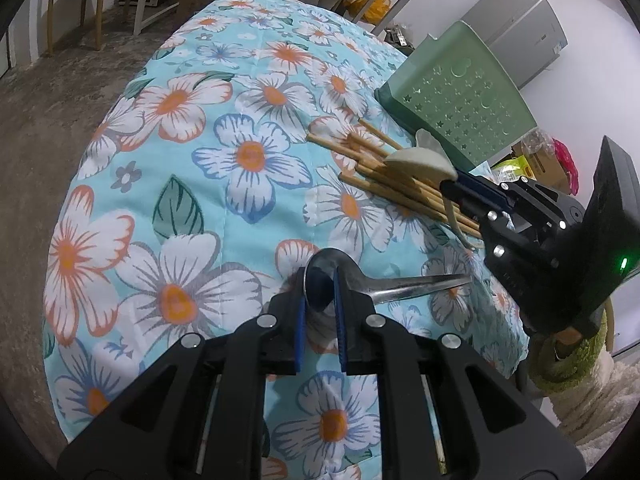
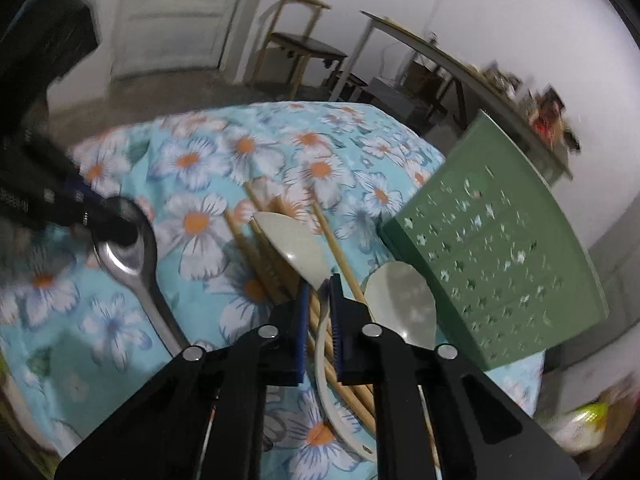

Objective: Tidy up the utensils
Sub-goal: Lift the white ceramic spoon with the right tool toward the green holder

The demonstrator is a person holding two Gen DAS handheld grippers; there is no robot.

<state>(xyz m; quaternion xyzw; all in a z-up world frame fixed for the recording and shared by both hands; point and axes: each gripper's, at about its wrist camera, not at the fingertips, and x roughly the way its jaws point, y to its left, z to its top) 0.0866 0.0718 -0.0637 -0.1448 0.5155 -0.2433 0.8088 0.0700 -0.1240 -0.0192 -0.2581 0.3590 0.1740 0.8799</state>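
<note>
Over on your left, the left gripper [image 1: 322, 280] is down on the floral cloth [image 1: 180, 140] with its jaws drawn in narrow around the bowl of the metal spoon [image 1: 384, 284]. The spoon's long axis runs crosswise to that gripper: bowl between the pads, handle trailing off to your right across the cloth, toward the other gripper. Whether the bowl is truly pinched or just bracketed, I can't say for sure, but the pads look to be touching it.

Moving right, there's the bundle of wooden chopsticks [image 2: 276, 264] lying fanned on the cloth, and across them the cream spoon [image 2: 292, 246], bowl up and away, handle curving back toward you. Your right gripper [image 2: 320, 284] has its jaws closed narrow on the neck of that cream spoon, so its long axis runs nearly straight out along the fingers. A second pale spoon [image 2: 400, 304] lies just beside it, to the right.

Furthest right sits the green perforated holder [image 2: 492, 248], tipped over, just beyond that pale spoon. It's much nearer your right gripper than your left, so I'd judge the cream spoon goes in first, swung right and forward. The metal spoon has the longer trip across.
</note>
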